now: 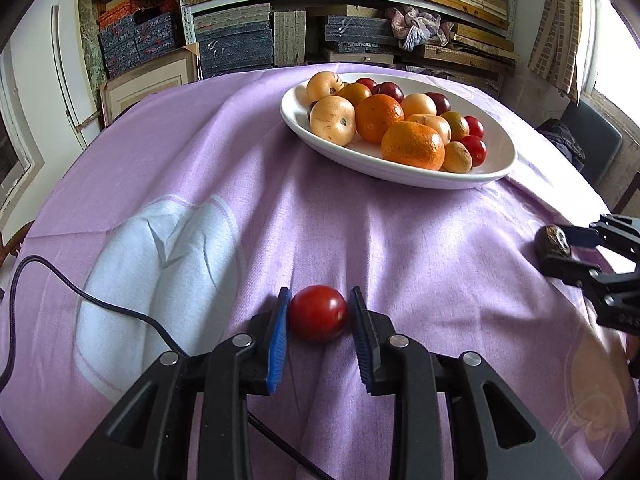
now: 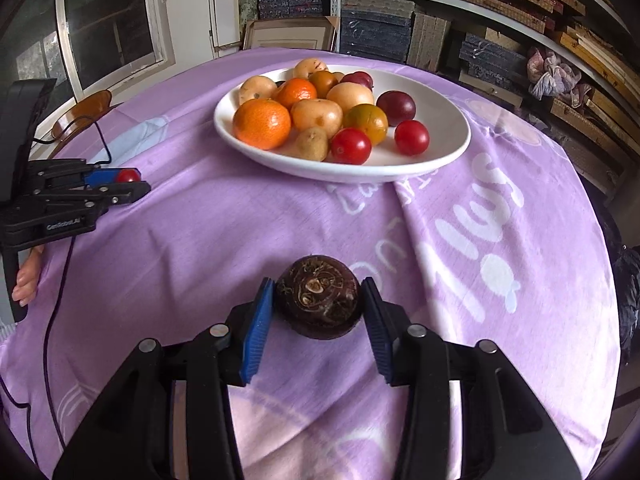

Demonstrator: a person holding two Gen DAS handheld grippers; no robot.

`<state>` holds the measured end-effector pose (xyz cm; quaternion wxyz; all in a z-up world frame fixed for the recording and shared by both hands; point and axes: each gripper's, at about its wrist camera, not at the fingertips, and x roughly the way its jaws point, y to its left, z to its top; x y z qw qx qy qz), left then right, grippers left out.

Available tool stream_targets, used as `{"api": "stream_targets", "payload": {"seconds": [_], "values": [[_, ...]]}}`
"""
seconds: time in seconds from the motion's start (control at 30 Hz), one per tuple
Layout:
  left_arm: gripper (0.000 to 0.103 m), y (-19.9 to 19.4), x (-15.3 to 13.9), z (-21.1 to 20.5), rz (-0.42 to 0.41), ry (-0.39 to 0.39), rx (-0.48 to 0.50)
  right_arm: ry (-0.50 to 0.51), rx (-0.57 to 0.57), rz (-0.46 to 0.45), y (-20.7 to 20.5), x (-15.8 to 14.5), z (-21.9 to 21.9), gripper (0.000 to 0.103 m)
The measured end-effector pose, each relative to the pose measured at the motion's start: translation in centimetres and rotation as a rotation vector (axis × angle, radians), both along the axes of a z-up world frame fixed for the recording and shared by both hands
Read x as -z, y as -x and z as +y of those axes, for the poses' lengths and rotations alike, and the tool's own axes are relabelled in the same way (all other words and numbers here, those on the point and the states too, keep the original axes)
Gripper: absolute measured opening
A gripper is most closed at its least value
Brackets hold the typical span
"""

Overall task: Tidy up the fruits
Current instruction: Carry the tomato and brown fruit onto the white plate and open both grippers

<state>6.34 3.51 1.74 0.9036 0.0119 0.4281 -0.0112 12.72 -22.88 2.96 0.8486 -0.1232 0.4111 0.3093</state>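
A white oval plate (image 1: 492, 170) (image 2: 448, 148) on the purple cloth holds oranges, tan fruits, dark plums and small red tomatoes. My left gripper (image 1: 319, 304) is shut on a red tomato (image 1: 318, 313), which rests low over the cloth; it also shows in the right wrist view (image 2: 128, 176). My right gripper (image 2: 319, 292) is shut on a dark brown water chestnut (image 2: 319, 297), near the cloth; it also shows at the right edge of the left wrist view (image 1: 554, 240). Both grippers are well in front of the plate.
A black cable (image 1: 100, 304) trails over the cloth at the left. The purple cloth (image 1: 240, 160) is wrinkled. Shelves of stacked boxes (image 1: 260, 40) stand behind the table, and a window (image 2: 104, 24) is at the left.
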Motion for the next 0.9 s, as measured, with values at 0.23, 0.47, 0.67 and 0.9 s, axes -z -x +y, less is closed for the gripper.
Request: {"api": "stream_targets", "payload": {"seconds": [0.23, 0.47, 0.67, 0.9], "values": [[0.026, 0.2, 0.0, 0.6, -0.009, 0.046, -0.001, -0.016, -0.009, 0.011, 1.3, 0.0, -0.2, 0.043], [0.026, 0.9, -0.3, 0.2, -0.029, 0.031, 0.003, -0.03, -0.004, 0.022, 1.5, 0.0, -0.5, 0.043], [0.026, 2.2, -1.6, -1.1, -0.061, 0.017, 0.03, -0.067, -0.021, 0.051, 2.7, -0.1, -0.7, 0.043], [0.026, 2.7, -8.7, -2.5, -0.17, 0.002, 0.055, -0.16, -0.013, -0.085, 4.7, -7.5, -1.3, 0.043]]}}
